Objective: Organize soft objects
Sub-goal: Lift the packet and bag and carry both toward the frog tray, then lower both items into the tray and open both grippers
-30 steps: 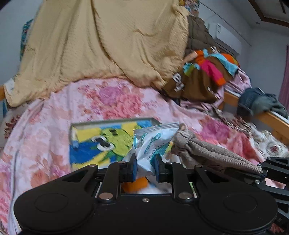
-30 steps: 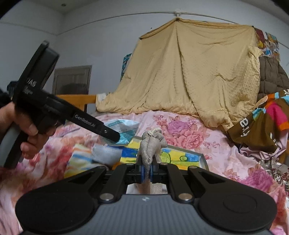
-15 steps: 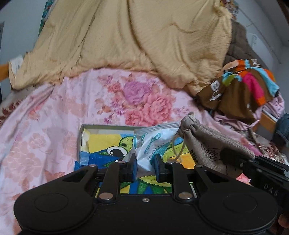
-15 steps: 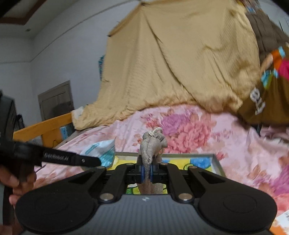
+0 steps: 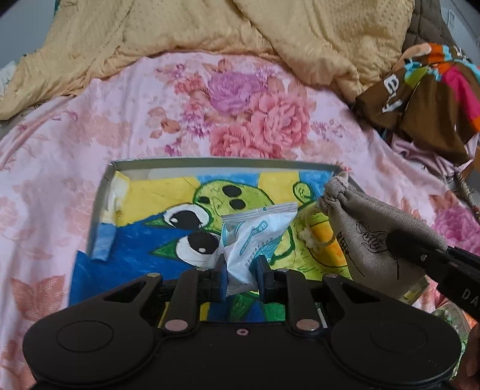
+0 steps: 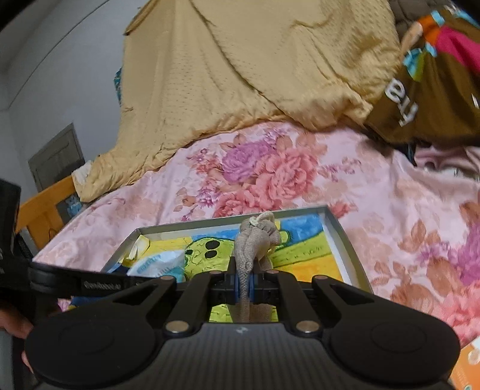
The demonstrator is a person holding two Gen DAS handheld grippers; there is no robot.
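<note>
At the bottom centre of the left wrist view, the left gripper (image 5: 240, 277) pinches a crinkled white plastic packet (image 5: 255, 237) printed in pale blue, its blue pads nearly together with the glossy film bunched between them. The packet fans up and out above a shallow rectangular box (image 5: 103, 210) with thin grey walls, whose floor is a bright hand-coloured cartoon in yellow, blue and green with big black-and-white eyes.

In the right wrist view, the right gripper (image 6: 244, 283) is clamped almost fully closed on the gathered neck of a coarse beige drawstring pouch (image 6: 255, 240), which stands upright between the blue pads, a knotted cream cord at its top. From the left camera the same pouch appears at centre right, a soft woven sack with dark line printing, hanging over the box's right edge with a black finger of the right gripper across it.

The box lies on a satiny pink floral bedspread (image 5: 144, 120). Across the upper frame drapes a dimpled, mustard-yellow quilt (image 5: 180, 27). At upper right sits a brown garment (image 5: 426, 111) with white lettering and bright stripes. A hand (image 6: 12, 324) shows at the lower left edge of the right view.
</note>
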